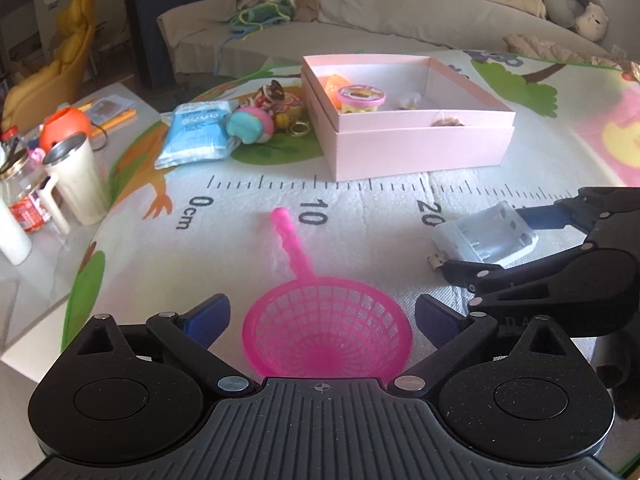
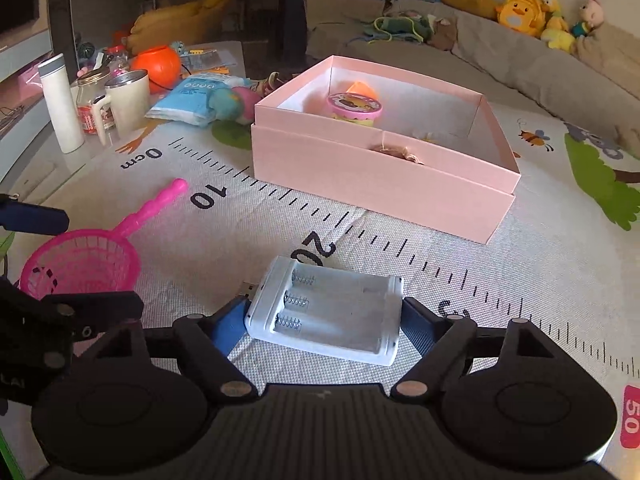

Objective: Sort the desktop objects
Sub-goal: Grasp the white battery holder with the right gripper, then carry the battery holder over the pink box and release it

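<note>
A pink toy strainer (image 1: 326,330) lies on the play mat between the open fingers of my left gripper (image 1: 322,322); its handle points away toward the box. It also shows in the right wrist view (image 2: 82,264). A white battery holder (image 2: 326,314) lies on the mat between the fingers of my right gripper (image 2: 322,326), whose blue pads sit close at both its sides; it also shows in the left wrist view (image 1: 486,236). A pink open box (image 1: 404,136) (image 2: 376,176) stands beyond, holding a small pink-lidded tub (image 1: 361,98) and other small toys.
Left of the box lie a blue packet (image 1: 196,134), a round plush toy (image 1: 250,124) and keychains (image 1: 280,102). A side table at left holds a cream mug (image 1: 78,178), bottles and an orange ball (image 1: 64,126). A sofa (image 1: 360,28) runs behind the mat.
</note>
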{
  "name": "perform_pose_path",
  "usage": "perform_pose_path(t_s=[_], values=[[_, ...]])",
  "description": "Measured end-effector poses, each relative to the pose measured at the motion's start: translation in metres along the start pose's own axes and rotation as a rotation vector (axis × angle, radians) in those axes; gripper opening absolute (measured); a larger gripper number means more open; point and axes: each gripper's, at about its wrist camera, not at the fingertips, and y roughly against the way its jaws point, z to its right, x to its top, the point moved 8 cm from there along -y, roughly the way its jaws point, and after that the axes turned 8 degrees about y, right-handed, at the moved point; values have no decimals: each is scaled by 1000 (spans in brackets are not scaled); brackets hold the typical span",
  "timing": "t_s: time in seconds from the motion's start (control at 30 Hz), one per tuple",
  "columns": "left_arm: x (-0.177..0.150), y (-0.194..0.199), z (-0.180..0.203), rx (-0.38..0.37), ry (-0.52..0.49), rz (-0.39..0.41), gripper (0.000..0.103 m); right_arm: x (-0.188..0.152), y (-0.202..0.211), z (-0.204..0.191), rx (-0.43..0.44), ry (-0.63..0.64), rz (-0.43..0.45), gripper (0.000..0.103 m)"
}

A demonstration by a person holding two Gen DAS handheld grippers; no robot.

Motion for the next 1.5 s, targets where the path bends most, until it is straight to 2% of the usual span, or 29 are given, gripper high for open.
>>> perform_pose_path(t_s=[0.1,0.17,0.47,0.57,0.63,0.67,0.7,0.73,0.8,0.9,1.03,1.07,1.13,1.2,1.27,1.33,1.4,1.5], values=[[-4,1,1,22,-30,16,99,-6,5,4,-6,11,3,82],[-6,0,-2,29,-25,8,88,-10,8,6,-3,10,7,82],[-15,19,-13,46,-25,51,86,-19,20,6,37,9,12,82],[-10,41,-10,35,-37,100,86,-18,37,8,54,21,34,79],[7,59,-3,18,-55,173,85,-7,57,15,56,26,84,79],[20,68,1,16,-68,218,58,1,68,22,50,27,114,79],[34,75,7,10,-81,255,46,11,80,30,38,27,150,79],[49,80,12,2,-87,286,43,24,92,40,19,31,188,79],[79,81,26,-9,-113,343,46,51,114,62,-38,46,259,79],[112,66,43,-12,-137,390,43,91,134,100,-121,33,334,79],[131,50,47,-74,-59,377,45,122,133,135,-124,-19,351,79],[130,51,43,-83,-41,374,54,126,128,138,-119,-26,350,79],[122,49,34,-70,-19,354,64,133,110,142,-99,-40,330,79],[106,47,25,-58,-23,307,70,136,86,141,-68,-66,294,79],[87,45,16,-55,-7,256,82,137,59,138,-35,-95,247,78],[68,43,6,-55,15,209,89,137,34,136,-15,-115,204,79],[49,42,-8,-42,38,176,96,137,12,132,22,-130,162,80],[26,38,-22,-34,61,117,97,135,-3,134,29,-186,122,84]])
